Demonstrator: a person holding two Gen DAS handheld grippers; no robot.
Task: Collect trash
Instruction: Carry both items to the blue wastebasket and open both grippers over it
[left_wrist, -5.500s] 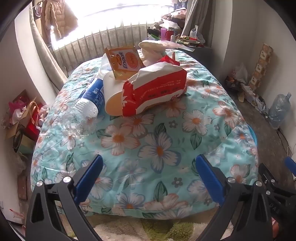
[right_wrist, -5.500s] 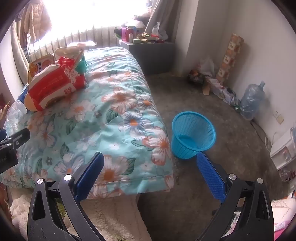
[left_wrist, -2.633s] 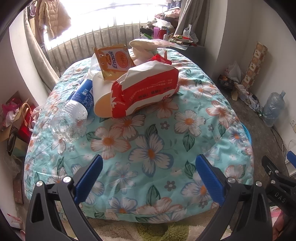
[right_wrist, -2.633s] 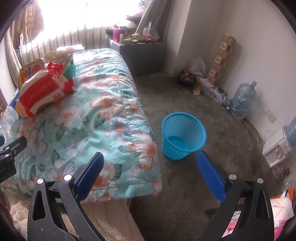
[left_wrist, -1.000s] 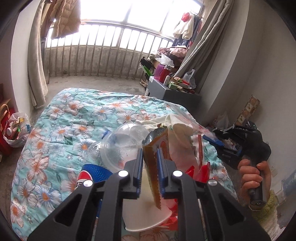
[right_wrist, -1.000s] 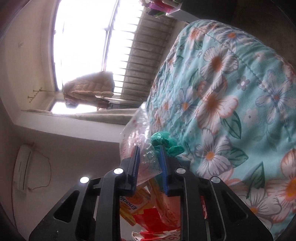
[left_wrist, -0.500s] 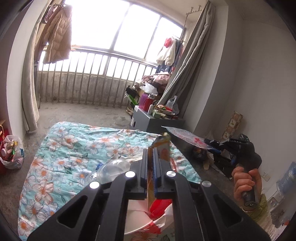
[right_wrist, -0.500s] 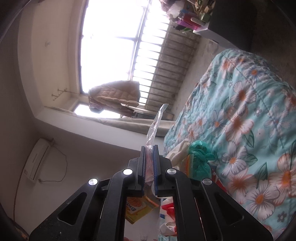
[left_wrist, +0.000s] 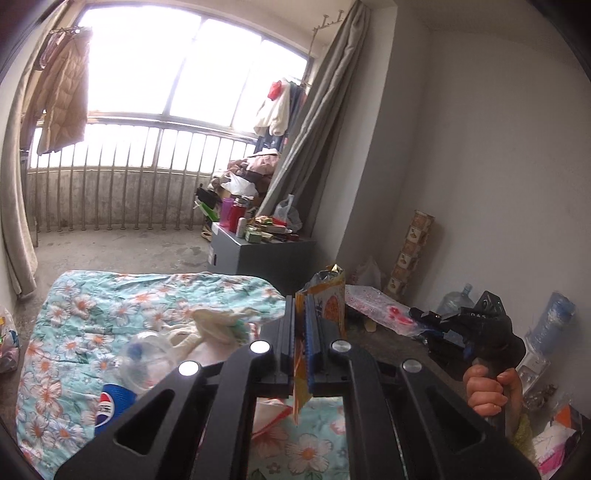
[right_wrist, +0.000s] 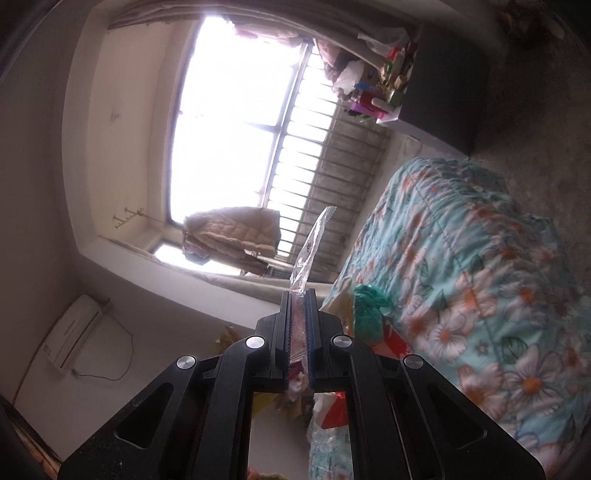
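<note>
My left gripper (left_wrist: 300, 306) is shut on an orange snack packet (left_wrist: 330, 302) and holds it up above the flowered bed (left_wrist: 92, 306). My right gripper (right_wrist: 299, 299) is shut on a clear plastic wrapper (right_wrist: 312, 245); it also shows in the left wrist view (left_wrist: 376, 308), held out at the right above the floor. On the bed lie a Pepsi bottle (left_wrist: 114, 398), a clear lid (left_wrist: 147, 354), a white cloth (left_wrist: 218, 321), a green bag (right_wrist: 367, 306) and a red-and-white bag (left_wrist: 273, 413).
A grey cabinet (left_wrist: 258, 254) with bottles and clutter stands beyond the bed. A water jug (left_wrist: 454, 301) and a tall box stack (left_wrist: 410, 254) stand by the right wall. Window bars (left_wrist: 110, 177) close off the back.
Both grippers have risen further with their trash. The snack packet and the wrapper are now well clear of the pile on the bed, and the right gripper has moved right.
</note>
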